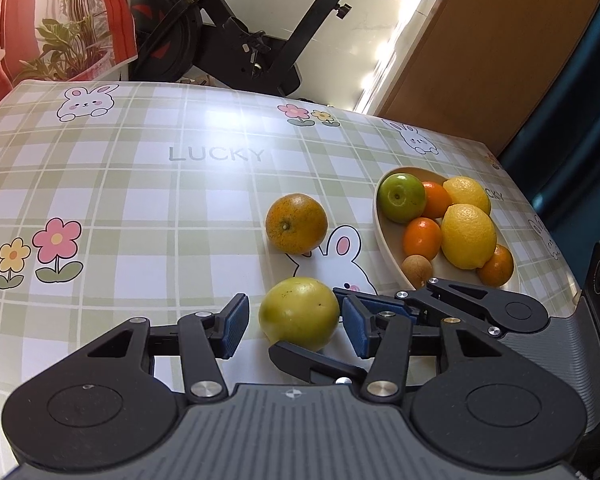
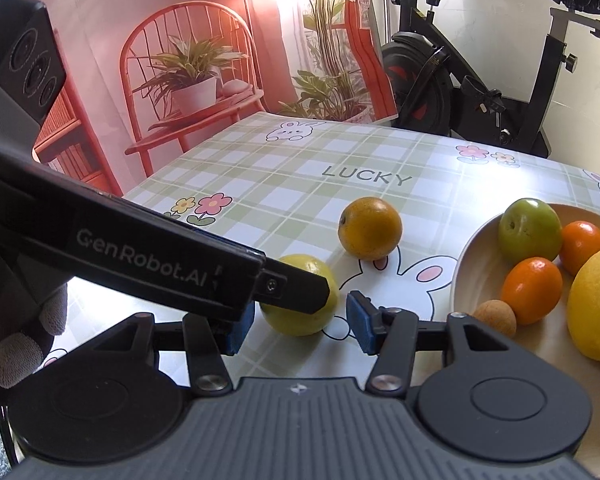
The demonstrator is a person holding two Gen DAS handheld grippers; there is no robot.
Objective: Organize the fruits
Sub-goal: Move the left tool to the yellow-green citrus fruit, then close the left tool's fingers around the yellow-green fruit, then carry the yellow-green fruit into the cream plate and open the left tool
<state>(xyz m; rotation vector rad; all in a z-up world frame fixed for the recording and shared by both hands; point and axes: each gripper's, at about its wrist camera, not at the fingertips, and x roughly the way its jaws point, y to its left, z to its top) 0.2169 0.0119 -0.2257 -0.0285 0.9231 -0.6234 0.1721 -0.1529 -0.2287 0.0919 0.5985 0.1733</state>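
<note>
A: Entry, bench state. Checked cloth with rabbits, flowers and "LUCKY" covers the table. Two fruits lie loose on it: an orange farther out, on a printed rabbit's ear, and a yellow-green citrus nearer the tongs.

B: Bowl?

A: Cream bowl at the right. It holds a green fruit at the far end, two lemons, three small oranges, and a small brown ball at the near rim.

B: Left tongs?

A: Jaws apart, the yellow-green citrus sitting between the blue pads. In the left wrist view there is a gap at the left pad; the right pad is just beside the skin, contact not certain. Not gripping; the fruit rests on the cloth.

B: Right tongs?

A: Also apart, nothing clamped. In the right wrist view the same citrus lies just beyond its pads, partly hidden behind a finger of the left tongs, which crosses from the left. The two tools crowd the one fruit; whether they touch each other I cannot tell.

B: Person?

A: A grey-gloved hand at the near left edge of that view.

B: Surroundings?

A: Exercise bike past the far edge; a backdrop picturing a red chair and plants at the far left.
</note>
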